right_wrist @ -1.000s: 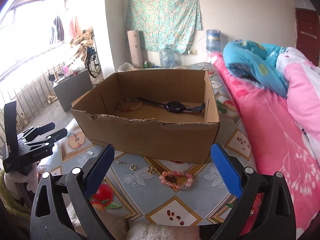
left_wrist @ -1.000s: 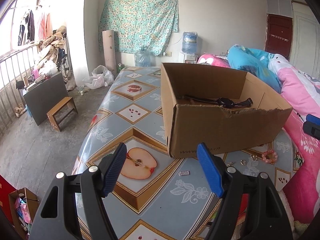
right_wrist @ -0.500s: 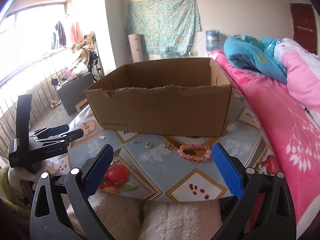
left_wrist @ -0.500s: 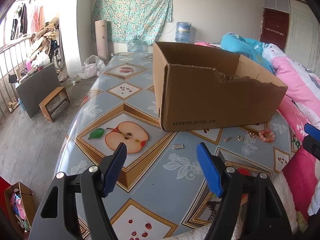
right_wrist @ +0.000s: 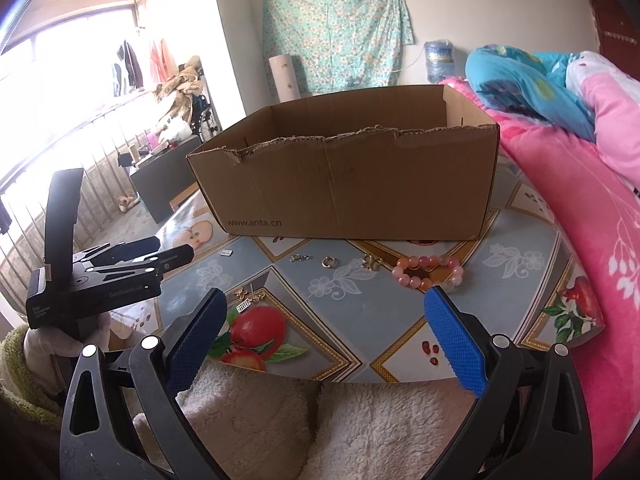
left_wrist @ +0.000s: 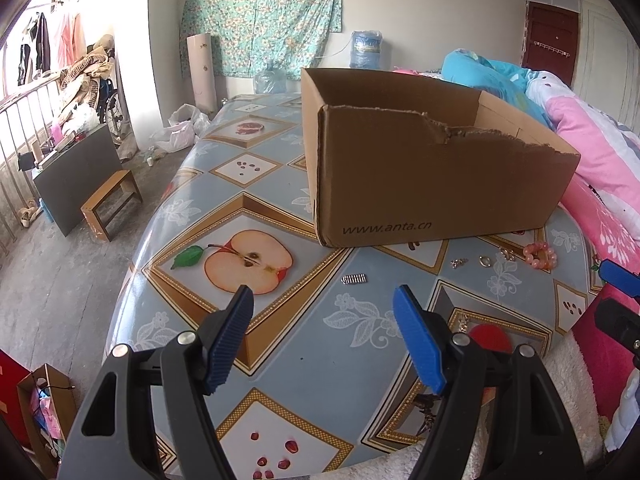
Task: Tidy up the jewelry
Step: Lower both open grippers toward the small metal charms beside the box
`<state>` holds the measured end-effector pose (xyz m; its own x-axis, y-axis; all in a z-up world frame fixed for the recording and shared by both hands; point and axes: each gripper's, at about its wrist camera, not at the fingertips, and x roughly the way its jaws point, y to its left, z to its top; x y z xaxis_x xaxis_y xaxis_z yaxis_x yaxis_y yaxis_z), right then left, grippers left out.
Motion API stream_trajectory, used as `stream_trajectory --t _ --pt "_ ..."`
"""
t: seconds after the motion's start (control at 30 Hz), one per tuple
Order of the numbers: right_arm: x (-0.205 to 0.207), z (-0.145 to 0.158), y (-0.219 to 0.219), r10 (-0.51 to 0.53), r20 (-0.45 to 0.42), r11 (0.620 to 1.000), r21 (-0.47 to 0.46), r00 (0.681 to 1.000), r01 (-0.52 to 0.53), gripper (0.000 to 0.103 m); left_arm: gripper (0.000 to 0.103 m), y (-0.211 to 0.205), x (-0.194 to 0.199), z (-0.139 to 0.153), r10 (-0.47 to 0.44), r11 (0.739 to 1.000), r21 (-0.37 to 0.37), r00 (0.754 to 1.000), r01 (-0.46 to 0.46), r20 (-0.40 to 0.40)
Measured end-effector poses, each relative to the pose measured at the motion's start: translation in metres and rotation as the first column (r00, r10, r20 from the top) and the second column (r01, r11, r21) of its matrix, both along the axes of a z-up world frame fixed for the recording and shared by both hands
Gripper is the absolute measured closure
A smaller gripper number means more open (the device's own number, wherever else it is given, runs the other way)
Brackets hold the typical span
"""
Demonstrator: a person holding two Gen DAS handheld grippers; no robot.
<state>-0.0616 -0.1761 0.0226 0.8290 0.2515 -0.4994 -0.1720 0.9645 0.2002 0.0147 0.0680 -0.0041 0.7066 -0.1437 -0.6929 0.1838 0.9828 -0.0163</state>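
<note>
Just now the left gripper (left_wrist: 322,312) and the right gripper (right_wrist: 326,312) both gape wide and empty above the patterned table (left_wrist: 360,320), beyond whose near edge a pink bead bracelet (right_wrist: 426,272), a ring (right_wrist: 329,262) and small charms (right_wrist: 300,258) lie before the cardboard box (right_wrist: 352,184).

Bare tablecloth (left_wrist: 360,320) lies open ahead — the cardboard box (left_wrist: 420,184) walls off everything beyond.
</note>
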Motion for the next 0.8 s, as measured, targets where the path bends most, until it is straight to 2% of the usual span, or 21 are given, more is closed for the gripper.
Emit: stream_trajectory --t 0.8 --pt "-0.011 0.007 0.002 0.033 0.05 0.999 -0.014 0.998 -0.032 0.008 0.032 -0.003 -0.001 0.002 0.011 1.0 0.019 1.0 -0.012 0.006"
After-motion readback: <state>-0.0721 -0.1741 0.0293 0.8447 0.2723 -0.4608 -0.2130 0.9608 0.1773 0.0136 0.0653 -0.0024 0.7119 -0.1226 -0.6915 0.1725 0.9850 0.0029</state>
